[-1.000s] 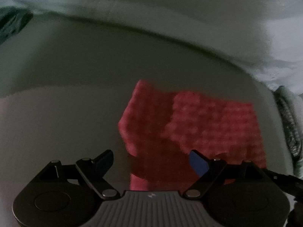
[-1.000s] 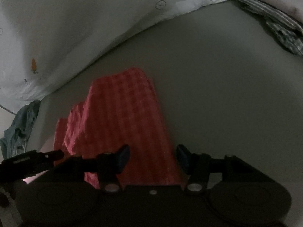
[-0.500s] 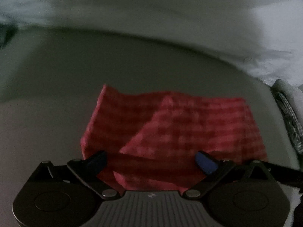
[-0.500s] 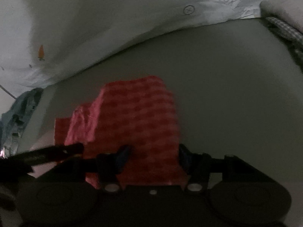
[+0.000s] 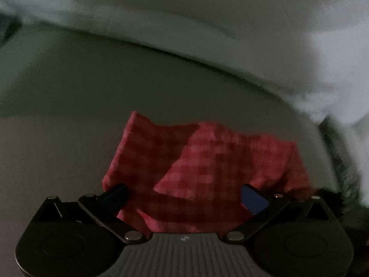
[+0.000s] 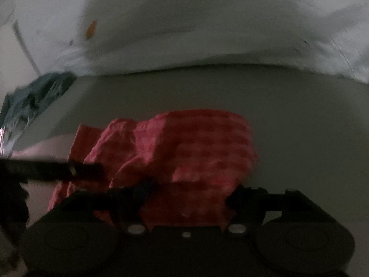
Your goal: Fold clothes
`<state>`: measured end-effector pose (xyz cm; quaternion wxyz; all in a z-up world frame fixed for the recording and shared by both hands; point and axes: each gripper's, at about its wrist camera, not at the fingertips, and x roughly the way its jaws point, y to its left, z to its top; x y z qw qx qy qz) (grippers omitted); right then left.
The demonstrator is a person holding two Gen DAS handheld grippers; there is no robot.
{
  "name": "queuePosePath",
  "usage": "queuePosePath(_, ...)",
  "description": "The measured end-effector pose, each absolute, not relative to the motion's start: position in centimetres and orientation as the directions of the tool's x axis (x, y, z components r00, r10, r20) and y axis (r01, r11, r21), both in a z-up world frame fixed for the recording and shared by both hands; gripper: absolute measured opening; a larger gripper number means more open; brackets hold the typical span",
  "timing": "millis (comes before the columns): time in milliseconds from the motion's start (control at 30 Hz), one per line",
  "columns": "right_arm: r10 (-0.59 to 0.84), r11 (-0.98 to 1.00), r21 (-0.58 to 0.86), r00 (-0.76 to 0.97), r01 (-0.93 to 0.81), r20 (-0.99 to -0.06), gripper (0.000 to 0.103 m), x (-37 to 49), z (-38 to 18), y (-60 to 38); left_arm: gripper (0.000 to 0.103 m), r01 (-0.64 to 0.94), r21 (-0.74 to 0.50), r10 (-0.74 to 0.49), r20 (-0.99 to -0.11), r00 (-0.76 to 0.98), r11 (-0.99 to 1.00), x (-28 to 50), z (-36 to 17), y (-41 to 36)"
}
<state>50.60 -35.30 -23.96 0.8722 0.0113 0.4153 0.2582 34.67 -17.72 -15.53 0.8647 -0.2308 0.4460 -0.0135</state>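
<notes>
A red checked garment (image 5: 207,161) lies partly folded on a grey surface (image 5: 115,92), with one flap turned over the rest. My left gripper (image 5: 184,196) is open, its jaws wide apart over the garment's near edge. The same garment shows bunched in the right wrist view (image 6: 196,147). My right gripper (image 6: 189,194) is open over its near edge, jaws apart. The left gripper's finger (image 6: 57,168) shows as a dark bar at the left of the right wrist view.
A white printed sheet or duvet (image 6: 184,23) rises behind the surface. A blue-green garment (image 6: 34,97) lies at the far left. A dark patterned cloth (image 5: 341,157) lies at the right edge of the left wrist view.
Both grippers have moved in lower over the garment. The garment has bunched up and its flap has shifted. Both stay open.
</notes>
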Motion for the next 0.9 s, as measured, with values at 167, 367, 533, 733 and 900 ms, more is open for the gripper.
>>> queuePosePath(167,0.535,0.821,0.293,0.48,-0.491,-0.695,0.074,51.3,-23.9,-34.0,0.103,-0.235,-0.55,-0.304,-0.712,0.633,0.801,34.7,-16.1,-15.4)
queuePosePath(367,0.515,0.821,0.24,0.491,-0.518,-0.702,0.058,50.7,-23.8,-32.0,0.103,-0.207,-0.574,-0.326,-0.684,0.653,0.792,34.6,-16.5,-15.1)
queuePosePath(533,0.464,0.825,0.144,0.508,-0.547,-0.726,0.018,49.5,-23.3,-31.3,0.103,-0.176,-0.503,-0.28,-0.7,0.656,0.846,34.9,-16.4,-16.6)
queuePosePath(733,0.42,0.86,0.135,0.531,-0.492,-0.736,0.01,48.3,-22.9,-31.5,0.103,-0.167,-0.465,-0.299,-0.764,0.572,0.869,35.2,-15.7,-16.7)
queuePosePath(900,0.415,0.894,0.212,0.549,-0.395,-0.725,0.009,47.7,-22.1,-33.6,0.103,-0.199,-0.454,-0.289,-0.79,0.541,0.869,33.0,-15.7,-15.5)
